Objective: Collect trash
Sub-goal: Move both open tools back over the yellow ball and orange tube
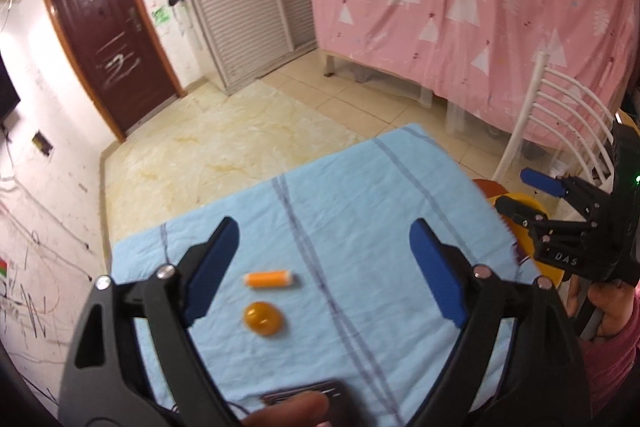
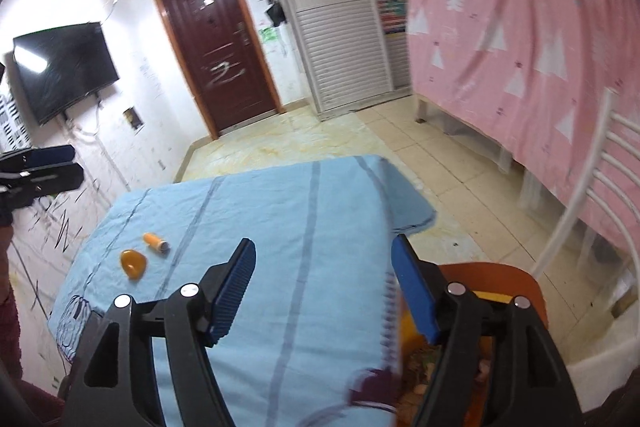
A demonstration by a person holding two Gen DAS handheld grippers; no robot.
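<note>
Wrinkled matt cloth tablecloth; glossy amber plastic lid; ribbed blue tool pads

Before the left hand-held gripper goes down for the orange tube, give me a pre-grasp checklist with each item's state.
1. Left hand-held gripper open wide: ok.
2. Orange tube lies between its fingers' line, on the blue cloth: ok.
3. Amber blob apart from the tube: ok, though close.
4. Right hand-held gripper open, holding nothing: ok.
5. Right hand-held gripper away from the tube, at the table's right edge: ok.
6. Yellow bin beside the table, ready for trash: cannot tell, mostly hidden.
</note>
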